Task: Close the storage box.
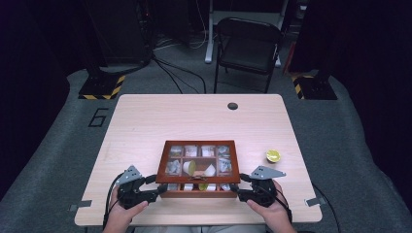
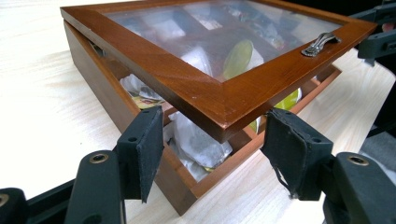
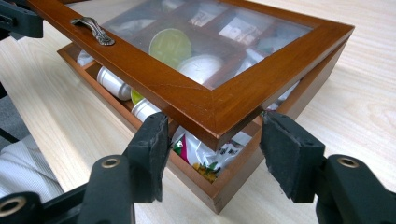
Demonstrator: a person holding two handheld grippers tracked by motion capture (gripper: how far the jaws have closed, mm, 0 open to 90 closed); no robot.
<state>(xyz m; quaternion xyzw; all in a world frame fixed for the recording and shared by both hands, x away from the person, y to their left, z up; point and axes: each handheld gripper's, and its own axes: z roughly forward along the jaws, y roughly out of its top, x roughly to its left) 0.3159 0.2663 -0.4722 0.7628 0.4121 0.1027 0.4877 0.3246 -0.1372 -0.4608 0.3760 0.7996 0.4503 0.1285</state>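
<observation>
A brown wooden box (image 1: pixel 164 170) with a glass-paned lid (image 1: pixel 199 142) sits near the table's front edge. The lid (image 2: pixel 187 84) is tilted up, leaving a gap over the base (image 2: pixel 93 88). Sachets and small round pods lie in its compartments. My left gripper (image 1: pixel 158 187) clasps the lid's near left corner, with a pad on each side of that corner (image 2: pixel 215 149). My right gripper (image 1: pixel 238 189) holds the near right corner (image 3: pixel 212 149) of the lid (image 3: pixel 187 93) the same way. A metal handle (image 2: pixel 320 43) sits midway along the front rail (image 3: pixel 93 30).
Half a lime (image 1: pixel 273 156) lies on the table right of the box. The light wooden table (image 1: pixel 145 121) has a round cable hole (image 1: pixel 232 106) near its far edge. A folding chair (image 1: pixel 248 46) stands beyond it on the grey floor.
</observation>
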